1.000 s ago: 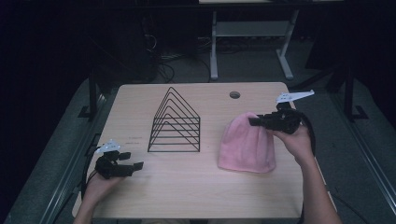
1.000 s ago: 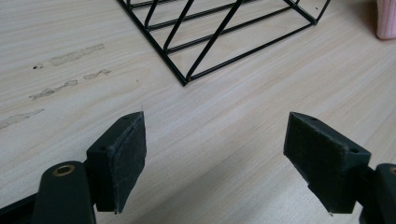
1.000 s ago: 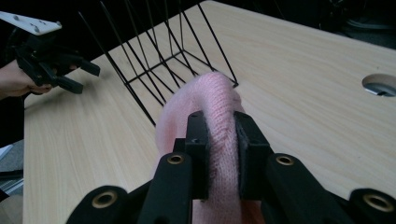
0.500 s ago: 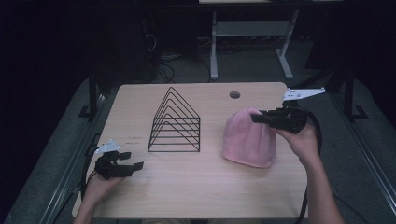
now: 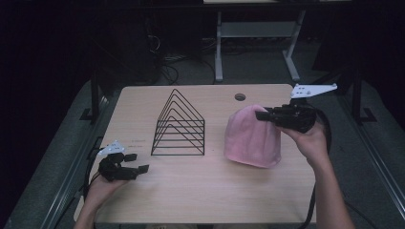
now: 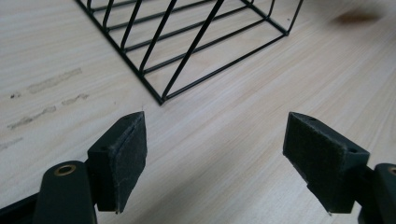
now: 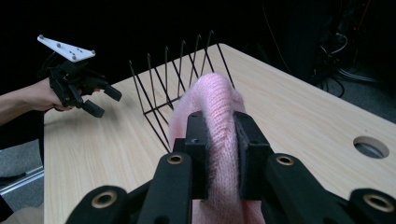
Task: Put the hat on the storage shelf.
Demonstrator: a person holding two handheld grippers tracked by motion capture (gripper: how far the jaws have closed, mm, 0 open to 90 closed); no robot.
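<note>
The right gripper [image 5: 261,115] has its fingers [image 7: 196,140] clamped on a fold at the top of the pink knitted hat [image 5: 250,138], so the hat hangs open like a bell at the right of the worktop [image 5: 191,200], its lower edge apparently just brushing the wood; a pinch at the crown looks chosen to let it drape freely for lowering over something, perhaps the black wire rack [image 5: 179,129] standing just to its left. The left gripper [image 5: 136,163] waits near the front left corner, fingers [image 6: 119,163] spread wide and empty, aimed toward the rack. The right gripper view reveals how deeply the knit is pinched between the pads; the left gripper view gives the rack's near corner [image 6: 161,99] and faint marks on the wood.
</note>
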